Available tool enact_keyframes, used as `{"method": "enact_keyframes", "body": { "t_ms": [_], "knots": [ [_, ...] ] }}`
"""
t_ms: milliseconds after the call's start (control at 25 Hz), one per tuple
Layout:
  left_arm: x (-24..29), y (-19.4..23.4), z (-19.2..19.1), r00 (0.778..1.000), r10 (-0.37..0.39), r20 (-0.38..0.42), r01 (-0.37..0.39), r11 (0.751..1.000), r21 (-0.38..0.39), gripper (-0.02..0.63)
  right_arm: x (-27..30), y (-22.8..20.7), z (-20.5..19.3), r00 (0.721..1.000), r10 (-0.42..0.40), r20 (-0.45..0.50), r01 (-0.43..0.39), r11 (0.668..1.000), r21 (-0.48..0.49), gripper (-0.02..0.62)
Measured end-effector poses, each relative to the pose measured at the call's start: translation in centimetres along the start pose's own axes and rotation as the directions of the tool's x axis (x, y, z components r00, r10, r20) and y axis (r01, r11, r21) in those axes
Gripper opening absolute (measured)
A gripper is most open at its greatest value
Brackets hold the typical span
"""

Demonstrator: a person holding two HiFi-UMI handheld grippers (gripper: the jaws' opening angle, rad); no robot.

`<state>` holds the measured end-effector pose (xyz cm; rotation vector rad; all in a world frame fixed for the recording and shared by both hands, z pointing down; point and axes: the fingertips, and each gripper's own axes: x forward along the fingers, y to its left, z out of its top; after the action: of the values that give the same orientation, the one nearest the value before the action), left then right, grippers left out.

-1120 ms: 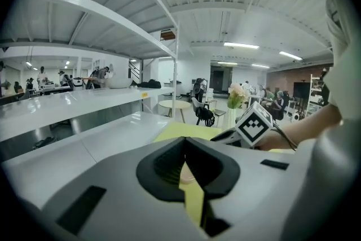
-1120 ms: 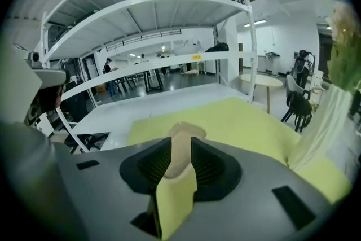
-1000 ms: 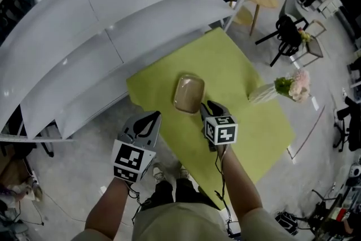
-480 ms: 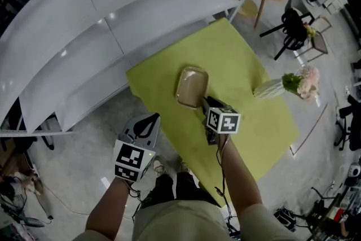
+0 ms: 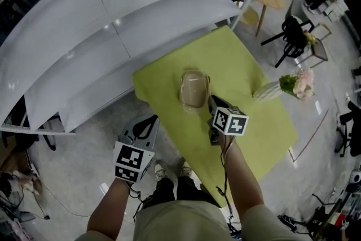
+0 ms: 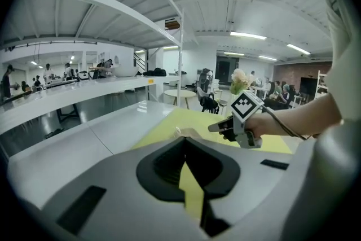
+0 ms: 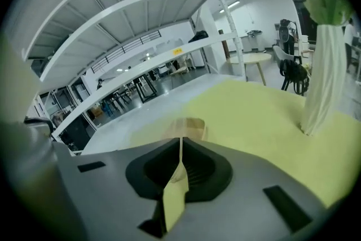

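Fingers of the right gripper are drawn together to a thin slit and pinch the near rim of the tan tray. The tray rests near the middle of the yellow-green cloth. Left gripper: jaws closed on nothing, held beyond the cloth's edge, above the floor. Vase of flowers stands on the cloth to the right; white shelving lies behind.

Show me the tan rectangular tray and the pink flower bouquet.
tan rectangular tray (image 5: 194, 89), head view, its flat middle.
pink flower bouquet (image 5: 287, 84), head view, its green leaves below the blossoms.
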<state>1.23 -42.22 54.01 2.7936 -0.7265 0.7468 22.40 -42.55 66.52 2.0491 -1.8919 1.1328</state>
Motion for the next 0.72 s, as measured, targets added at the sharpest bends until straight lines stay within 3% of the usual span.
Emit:
{"method": "enact_keyframes", "body": {
  "t_ms": [120,360,720],
  "knots": [
    [-1.5,0.2,1.7,0.999,0.013,0.045,-0.012,1.000,-0.024,0.006,-2.5,1.9,2.9,0.997,0.038,0.065,-0.036,0.999,-0.026,0.020],
    [-5.5,0.3,7.0,0.985,0.043,0.165,-0.045,0.999,0.008,0.006,-9.4,6.5,9.1,0.970,0.112,0.215,-0.090,0.990,-0.112,0.020],
    [-14.2,0.9,14.3,0.932,0.120,0.342,-0.147,0.988,0.054,0.006,-23.1,14.2,16.0,0.860,0.257,0.441,-0.177,0.960,-0.215,0.020]
  ]
}}
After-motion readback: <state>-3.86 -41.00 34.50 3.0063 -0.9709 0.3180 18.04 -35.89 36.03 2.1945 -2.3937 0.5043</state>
